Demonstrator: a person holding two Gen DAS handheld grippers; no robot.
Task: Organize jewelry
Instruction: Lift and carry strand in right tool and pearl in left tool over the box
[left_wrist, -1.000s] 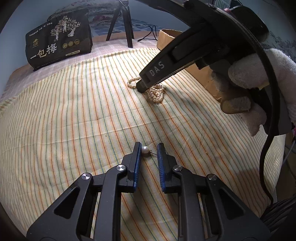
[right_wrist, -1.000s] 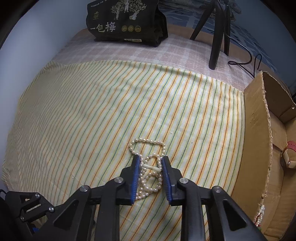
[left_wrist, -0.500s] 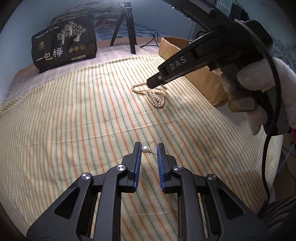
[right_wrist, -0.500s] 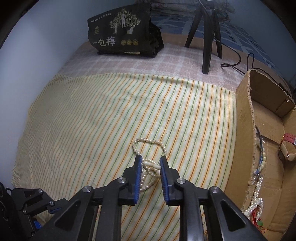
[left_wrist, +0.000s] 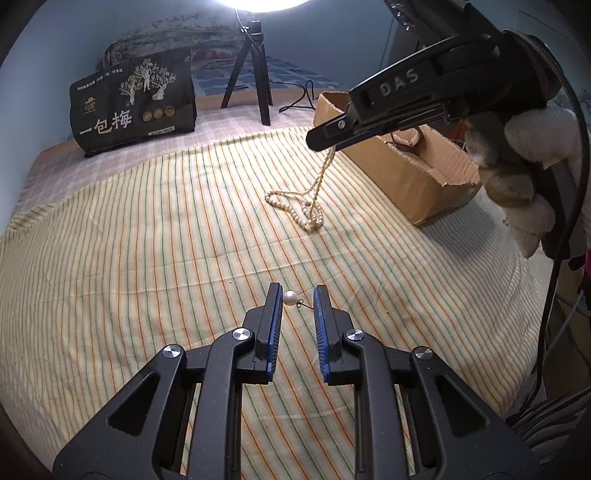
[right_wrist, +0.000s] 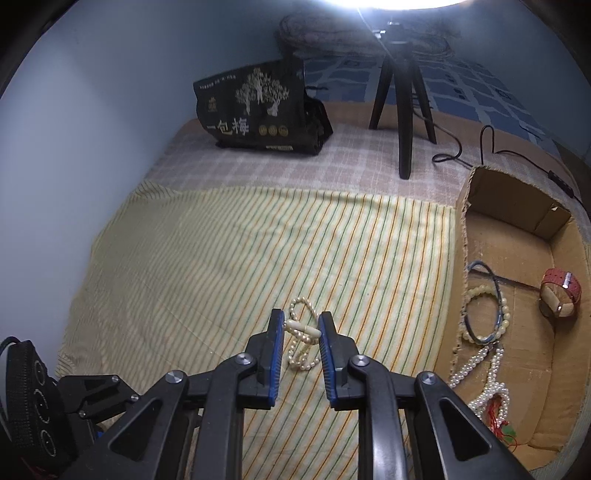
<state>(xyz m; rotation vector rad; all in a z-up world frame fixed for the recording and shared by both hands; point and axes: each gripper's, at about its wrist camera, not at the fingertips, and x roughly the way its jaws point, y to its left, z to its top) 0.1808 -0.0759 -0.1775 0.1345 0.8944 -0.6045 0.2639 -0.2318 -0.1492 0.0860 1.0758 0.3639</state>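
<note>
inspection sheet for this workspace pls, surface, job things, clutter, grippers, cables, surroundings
surface: striped cloth over a checked cover.
job's things: pearl necklace part lifted, its lower loops on the cloth; pearl earring; cardboard box holding bracelets, pearl strands and a red-strapped watch.
clutter: black snack bag.
grippers: left gripper shut on the pearl earring; right gripper shut on the necklace's clasp, gloved hand holding it.
cables: black cable near the tripod.
surroundings: tripod under a bright lamp, blue wall.

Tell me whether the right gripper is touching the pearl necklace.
Touching. In the right wrist view the right gripper has the pearl necklace's long clasp pinched between its pads; in the left wrist view the strand hangs from its tip to the striped cloth.
</note>
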